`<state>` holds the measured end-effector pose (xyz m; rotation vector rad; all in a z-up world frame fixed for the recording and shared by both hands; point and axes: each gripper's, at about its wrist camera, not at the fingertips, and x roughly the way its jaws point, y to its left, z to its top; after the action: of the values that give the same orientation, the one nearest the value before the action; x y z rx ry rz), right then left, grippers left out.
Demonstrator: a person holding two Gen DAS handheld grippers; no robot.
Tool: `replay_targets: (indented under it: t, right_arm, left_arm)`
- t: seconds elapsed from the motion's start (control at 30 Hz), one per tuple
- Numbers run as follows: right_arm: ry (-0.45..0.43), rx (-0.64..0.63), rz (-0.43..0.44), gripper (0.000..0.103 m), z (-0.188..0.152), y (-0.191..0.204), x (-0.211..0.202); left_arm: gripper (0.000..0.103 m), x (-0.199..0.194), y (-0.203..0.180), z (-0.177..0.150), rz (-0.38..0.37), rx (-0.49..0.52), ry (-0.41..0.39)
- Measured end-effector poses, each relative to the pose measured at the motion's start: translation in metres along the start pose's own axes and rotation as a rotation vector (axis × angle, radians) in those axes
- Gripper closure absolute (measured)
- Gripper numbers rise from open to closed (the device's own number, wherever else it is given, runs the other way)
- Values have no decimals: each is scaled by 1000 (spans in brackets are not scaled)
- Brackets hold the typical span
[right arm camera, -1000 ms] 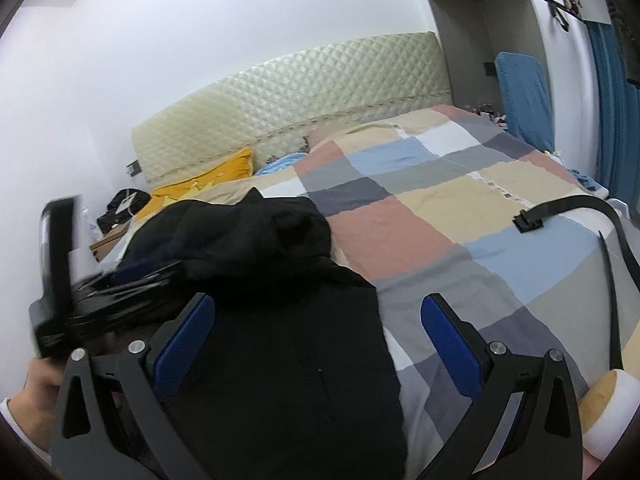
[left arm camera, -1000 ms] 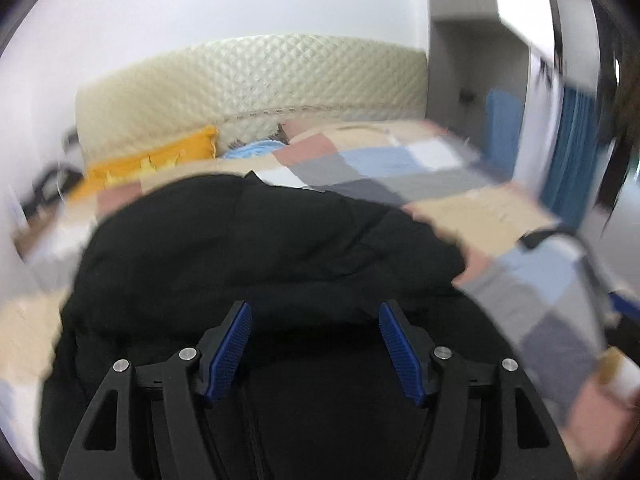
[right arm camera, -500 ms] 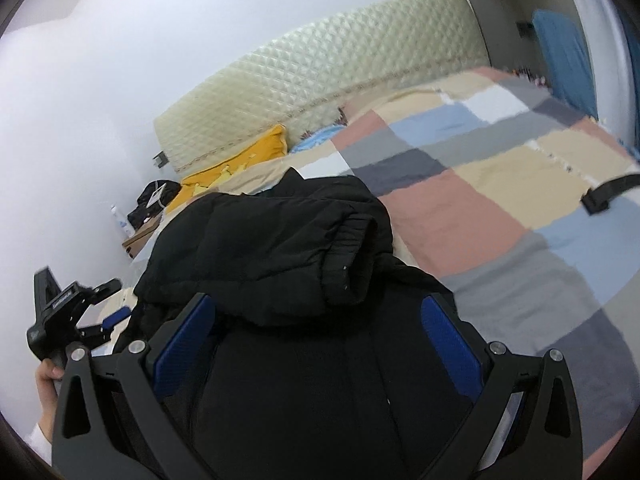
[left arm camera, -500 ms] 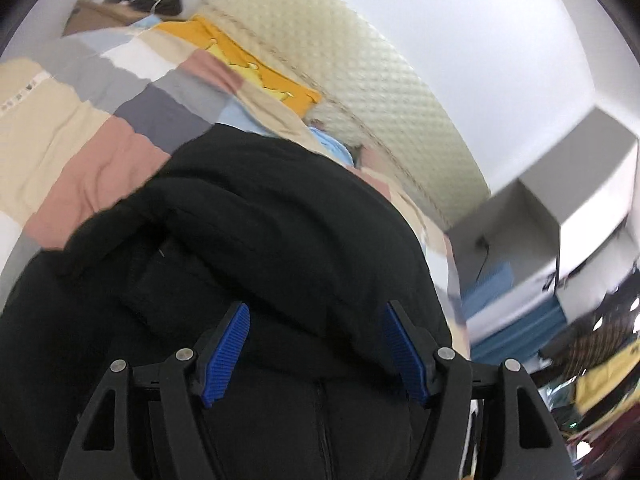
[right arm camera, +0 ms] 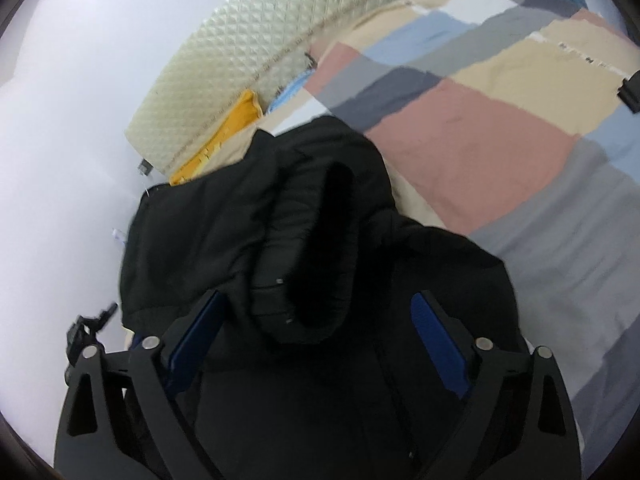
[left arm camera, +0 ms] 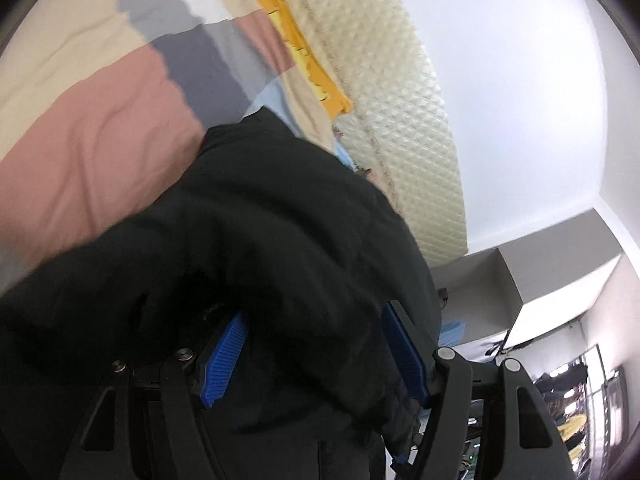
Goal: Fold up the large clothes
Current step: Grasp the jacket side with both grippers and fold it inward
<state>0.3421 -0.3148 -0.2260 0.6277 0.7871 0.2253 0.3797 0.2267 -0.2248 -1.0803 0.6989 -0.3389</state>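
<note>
A large black padded jacket (left arm camera: pixel 288 240) lies bunched on the patchwork bed cover (left arm camera: pixel 92 128). My left gripper (left arm camera: pixel 316 340) is open, its blue pads on either side of a thick fold of the jacket, which bulges between them. In the right wrist view the jacket (right arm camera: pixel 312 240) shows a rolled sleeve cuff with a dark opening, lying on the jacket's body. My right gripper (right arm camera: pixel 320 324) is open, low over the jacket, with the cuff between its fingers. The view is tilted in both cameras.
A cream quilted headboard (right arm camera: pixel 256 36) stands behind the bed. A yellow pillow (right arm camera: pixel 224 136) lies next to it. A black strap buckle (right arm camera: pixel 630 88) rests on the cover at the far right. A white wall is on the left.
Both grippers have moved in closer over the jacket and tilted. The left one now has a fold of the jacket bulging between its open fingers. The right one now frames the sleeve cuff.
</note>
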Motion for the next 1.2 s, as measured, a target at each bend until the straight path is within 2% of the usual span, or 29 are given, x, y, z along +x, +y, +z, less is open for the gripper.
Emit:
replay_targets:
  t: [0.1, 0.13, 0.17, 0.2, 0.23, 0.3, 0.33, 0.4, 0.43, 0.57, 0.7, 0.77, 1.07, 1.2]
  right_arm:
    - [21, -13, 20, 27, 0, 2, 8]
    - [21, -21, 32, 37, 0, 5, 10]
    - [20, -30, 38, 42, 1, 7, 11]
    - [18, -43, 38, 47, 1, 11, 12]
    - [13, -60, 28, 56, 0, 15, 12]
    - [6, -92, 28, 68, 2, 22, 12]
    - [-1, -108, 29, 78, 3, 26, 11]
    - [-10, -135, 40, 89, 5, 34, 9]
    - [-16, -156, 49, 91, 7, 41, 7]
    - [-90, -305, 72, 93, 14, 81, -2]
    - [-130, -350, 123, 94, 21, 103, -5]
    - [-139, -386, 103, 94, 26, 109, 3]
    - [-28, -403, -48, 94, 18, 77, 52]
    - [-40, -410, -73, 94, 13, 73, 54]
  left_arm:
    - [35, 9, -5, 5, -16, 43, -14]
    - [36, 11, -6, 6, -31, 47, -14]
    - [46, 11, -7, 7, -38, 57, -17]
    - [61, 11, -8, 8, -35, 67, -22]
    - [67, 9, -8, 10, -28, 74, -27]
    - [87, 4, -3, 14, -44, 57, -41]
    - [90, 0, -2, 16, -55, 48, -51]
    - [94, -11, -3, 21, -77, 44, -86]
    - [95, -16, -5, 21, -74, 51, -98]
    - [96, -43, -7, 25, -67, 57, -165]
    - [96, -62, 6, 25, -75, 7, -204]
    - [96, -62, 11, 22, -52, -2, -201]
    - [95, -44, 7, 4, 144, 123, -155]
    - [93, -38, 11, 2, 165, 127, -129]
